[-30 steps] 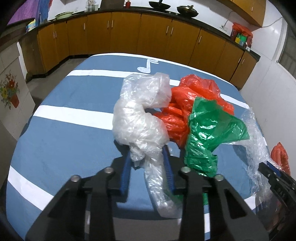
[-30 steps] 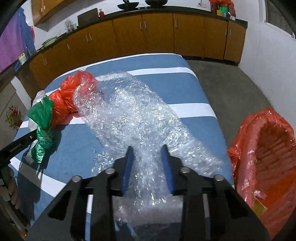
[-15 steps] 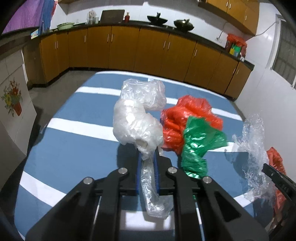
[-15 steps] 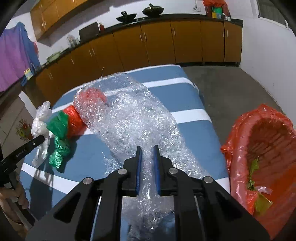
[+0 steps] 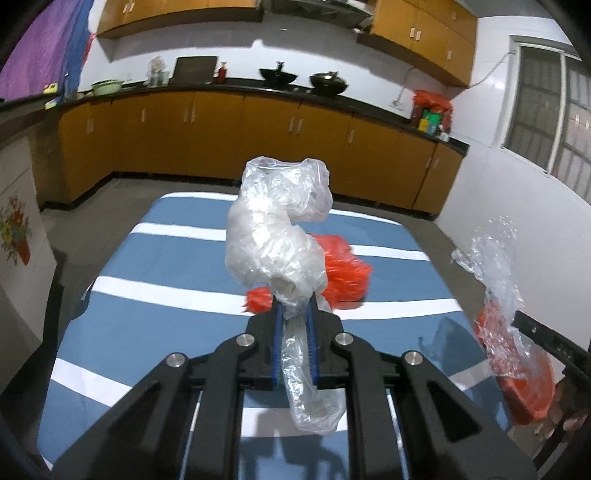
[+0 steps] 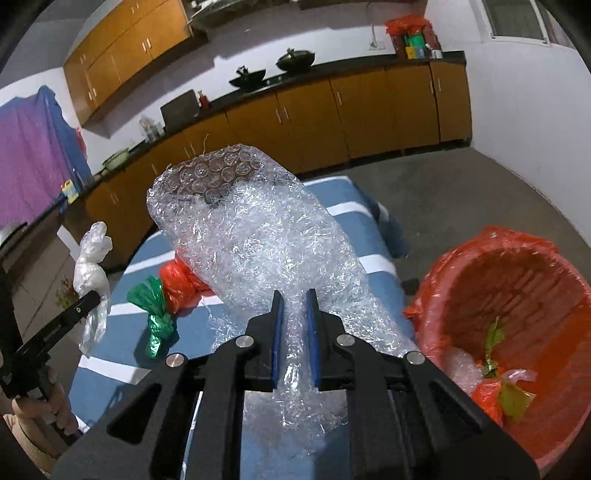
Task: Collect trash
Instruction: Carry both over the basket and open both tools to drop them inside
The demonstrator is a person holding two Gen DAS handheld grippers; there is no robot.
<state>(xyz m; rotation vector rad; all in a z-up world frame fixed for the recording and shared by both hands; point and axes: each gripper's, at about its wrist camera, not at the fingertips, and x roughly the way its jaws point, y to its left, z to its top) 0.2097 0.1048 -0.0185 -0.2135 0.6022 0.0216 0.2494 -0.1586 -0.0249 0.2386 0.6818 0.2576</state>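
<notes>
Desk (image 5: 177, 258): blue, white-striped.
Bin (image 6: 524, 332): red-lined, beside the desk, scraps inside.
Bubble wrap (image 6: 258, 236): my right tool (image 6: 294, 339) clamps it, lifted off the desk.
Clear bag (image 5: 277, 236): my left tool (image 5: 294, 347) pinches it aloft.
Red bag (image 6: 177, 284), green bag (image 6: 155, 314): touching, on the desk.

Orange-brown base cabinets (image 5: 229, 136) under a dark countertop (image 5: 332, 101) ran along white walls (image 5: 491, 192), with matching wall cabinets (image 5: 417, 26) above. The floor (image 6: 461, 192) was grey. A barred window (image 5: 550, 110) was set in the right wall. Purple cloth (image 6: 33, 155) hung at left.
</notes>
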